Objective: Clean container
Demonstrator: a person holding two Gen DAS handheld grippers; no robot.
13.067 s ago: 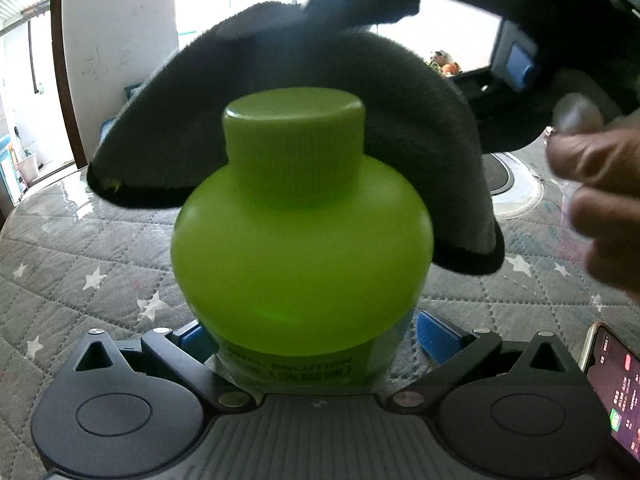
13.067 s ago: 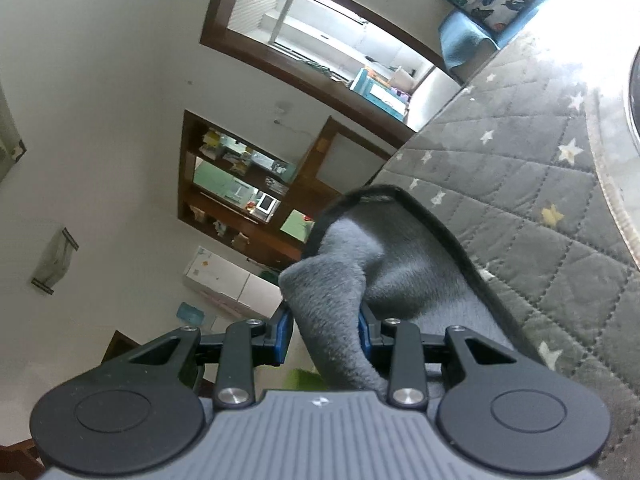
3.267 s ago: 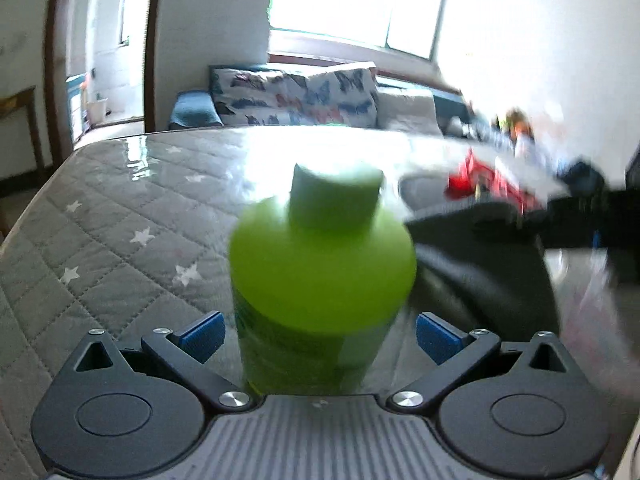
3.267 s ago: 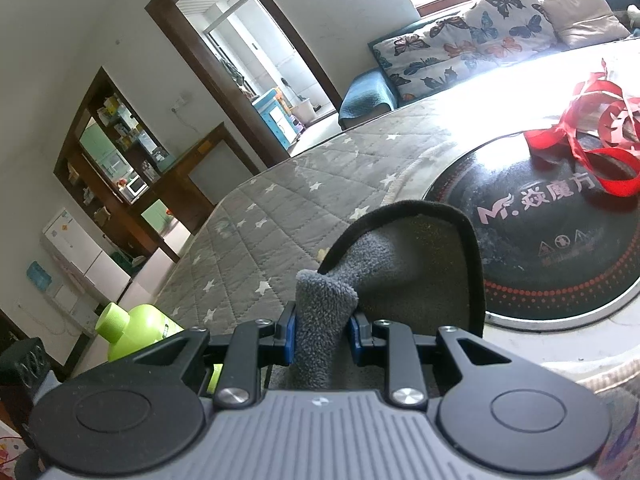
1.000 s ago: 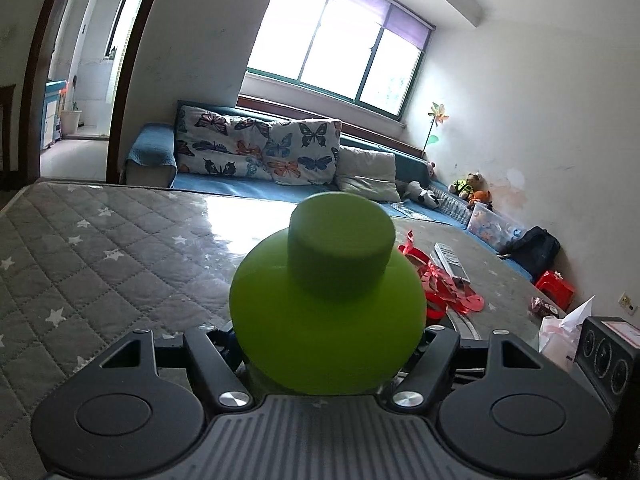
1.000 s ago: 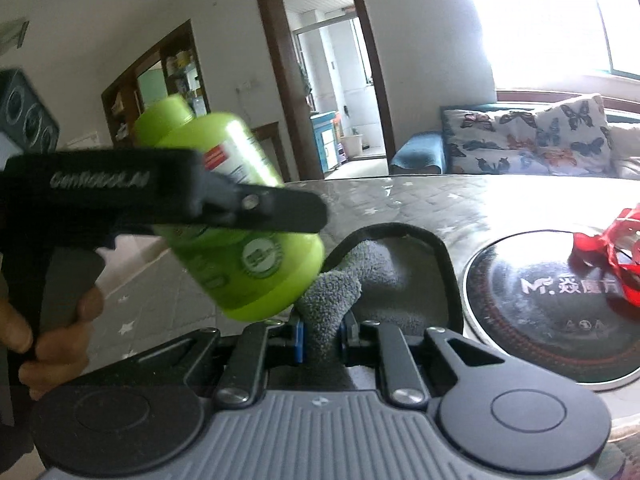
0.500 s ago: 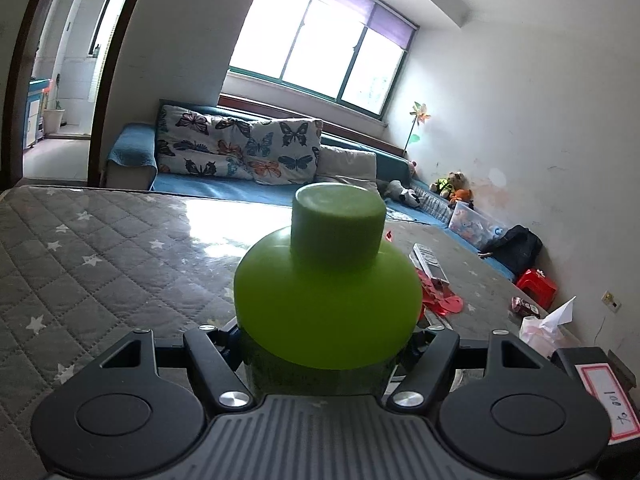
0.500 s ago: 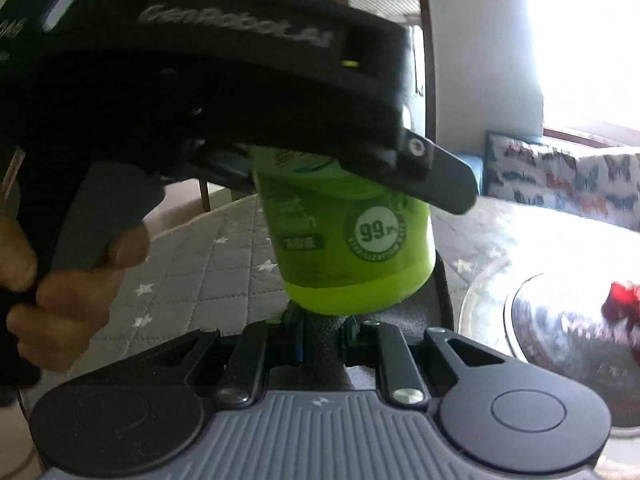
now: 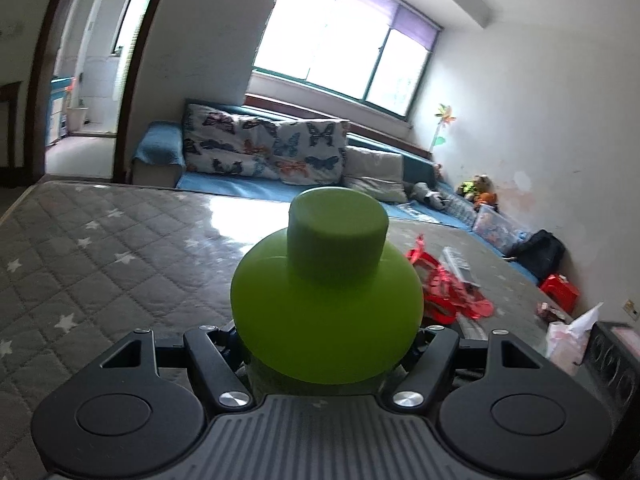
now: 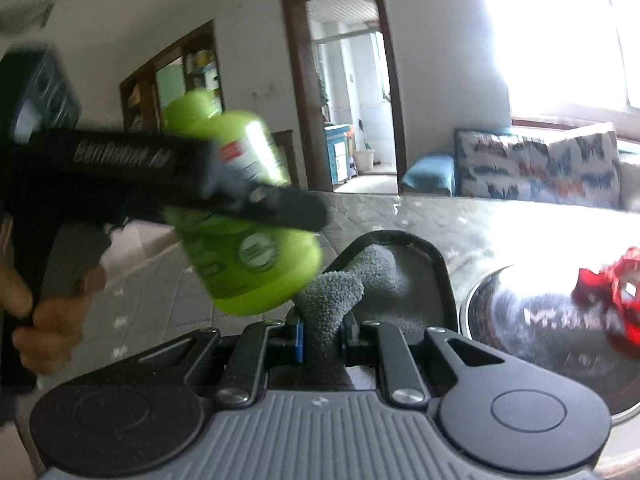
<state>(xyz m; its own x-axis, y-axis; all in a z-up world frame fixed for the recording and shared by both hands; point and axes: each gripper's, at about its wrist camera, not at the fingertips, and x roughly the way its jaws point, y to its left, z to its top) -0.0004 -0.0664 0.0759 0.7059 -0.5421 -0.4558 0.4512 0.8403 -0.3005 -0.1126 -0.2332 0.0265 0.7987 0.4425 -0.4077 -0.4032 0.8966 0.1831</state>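
Two hand-held grippers are busy here. Low in the middle of the right wrist view, the right hand-held gripper (image 10: 322, 332) pinches a fold of the grey cloth (image 10: 384, 280) tight between its blue pads. Just past it, to the left of the frame, the green bottle (image 10: 244, 240) hangs in the air, tipped on a slant with its cap toward the upper left. The left hand-held gripper (image 10: 256, 204) squeezes the bottle around its middle, and a hand (image 10: 44, 312) at the left edge holds the handle.

In the left wrist view the bottle fills the middle of the frame, cap (image 9: 338, 232) pointing away. Farther off lie the grey quilted table (image 9: 100, 248), red ribbon (image 9: 448, 292) at the right, and a sofa with butterfly cushions (image 9: 264, 152) at the back.

The bottle's bottom end sits just beside the cloth. It looks like wiping time. To wipe well, I think the left side should hold the bottle steady while the cloth rubs all around. Squeeze firmly, because smooth plastic may slip.
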